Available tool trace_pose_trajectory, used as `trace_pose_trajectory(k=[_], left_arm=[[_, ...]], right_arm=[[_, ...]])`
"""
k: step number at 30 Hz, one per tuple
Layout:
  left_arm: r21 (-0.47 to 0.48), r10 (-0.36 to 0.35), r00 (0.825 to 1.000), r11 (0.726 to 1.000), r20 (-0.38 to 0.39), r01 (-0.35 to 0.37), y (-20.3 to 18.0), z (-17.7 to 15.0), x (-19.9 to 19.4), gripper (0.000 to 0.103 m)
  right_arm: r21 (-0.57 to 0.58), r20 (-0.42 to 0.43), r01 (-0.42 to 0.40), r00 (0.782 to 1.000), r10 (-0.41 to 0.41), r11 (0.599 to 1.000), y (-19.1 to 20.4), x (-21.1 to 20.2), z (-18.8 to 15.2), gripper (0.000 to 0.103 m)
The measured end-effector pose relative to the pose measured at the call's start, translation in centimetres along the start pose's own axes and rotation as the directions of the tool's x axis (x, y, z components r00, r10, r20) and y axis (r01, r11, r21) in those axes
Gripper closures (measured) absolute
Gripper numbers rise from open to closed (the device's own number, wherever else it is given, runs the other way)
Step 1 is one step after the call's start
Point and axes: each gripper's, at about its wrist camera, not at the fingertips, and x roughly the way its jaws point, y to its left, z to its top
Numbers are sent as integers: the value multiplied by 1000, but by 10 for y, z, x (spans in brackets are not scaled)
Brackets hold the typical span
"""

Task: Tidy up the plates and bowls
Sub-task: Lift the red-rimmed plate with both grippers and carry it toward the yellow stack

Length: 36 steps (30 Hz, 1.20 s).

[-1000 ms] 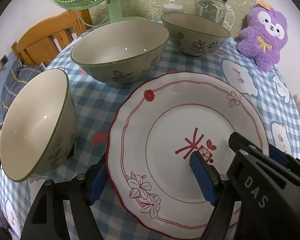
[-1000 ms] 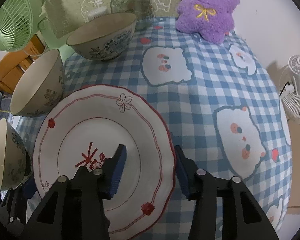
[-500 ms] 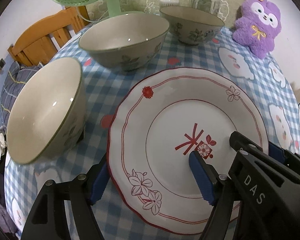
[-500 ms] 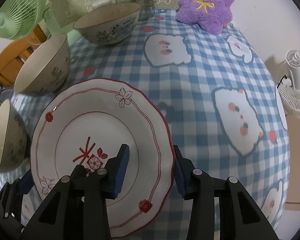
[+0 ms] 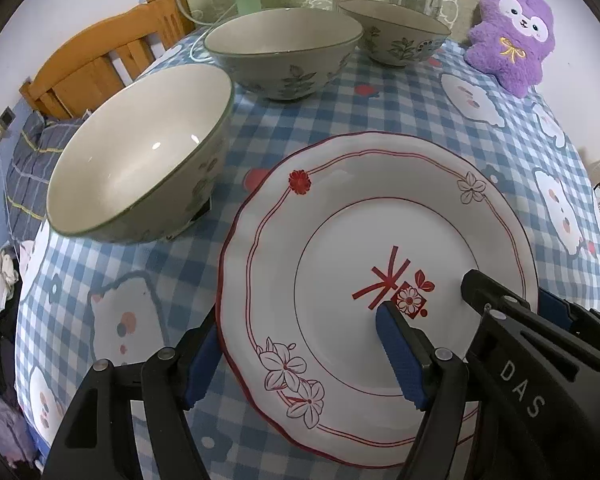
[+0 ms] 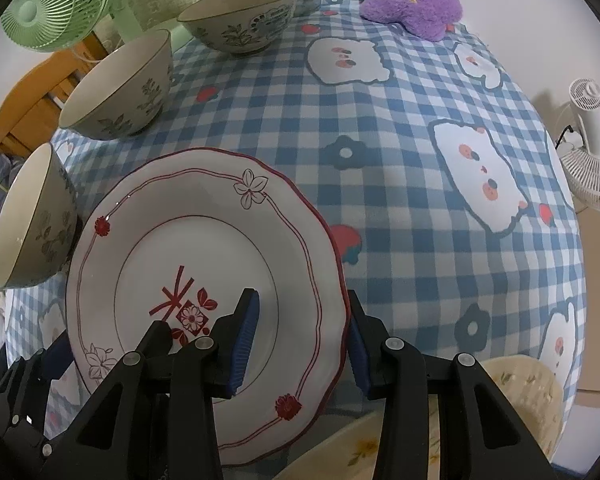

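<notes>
We carry the red-trimmed plate [image 5: 376, 280] between both claws, above the checked worktop [image 6: 400, 128]. The left claw [image 5: 300, 356] straddles the plate's left rim, one pad under it and one on its face, jaws fairly wide. The right claw [image 6: 300, 332] holds the opposite rim, jaws narrower. Whether the pads bite we cannot tell. Three green-rimmed bowls lie ahead and left of the plate, the nearest bowl [image 5: 140, 160] tilted, closest to our left claw.
</notes>
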Motion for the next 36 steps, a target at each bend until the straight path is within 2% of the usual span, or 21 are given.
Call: trace_pose_trajectory(k=[4,7,12,15,22,27,36], left_arm=[[0,-8,1000,1000,-5,8,3,2,1,28],[-2,21,1000,1000,13,-21,3,3,-1,36],[-39,15,1000,999,16,-15,9,14,4,43],[-58,19,1000,998,9,-19,10,17,6,43],[-39,30,999,999,9,-30,9,17,4,43],[20,77,997,997,24,-78,2,15,-4,44],[16,60,998,998,3,-60,14,11,-18,44]], right_arm=[[-8,5,-6,1000,6,1000,1,0,1,58],[-26,17,-4,1000,5,1000,1,1,6,58],[-25,18,-16,1000,16,1000,1,7,25,58],[-42,8,-3,1000,4,999,3,8,27,58],[-56,2,14,1000,-14,998,6,8,27,58],[-58,-8,25,1000,-25,998,8,5,24,58],[-42,21,23,1000,-22,999,16,-19,15,58]])
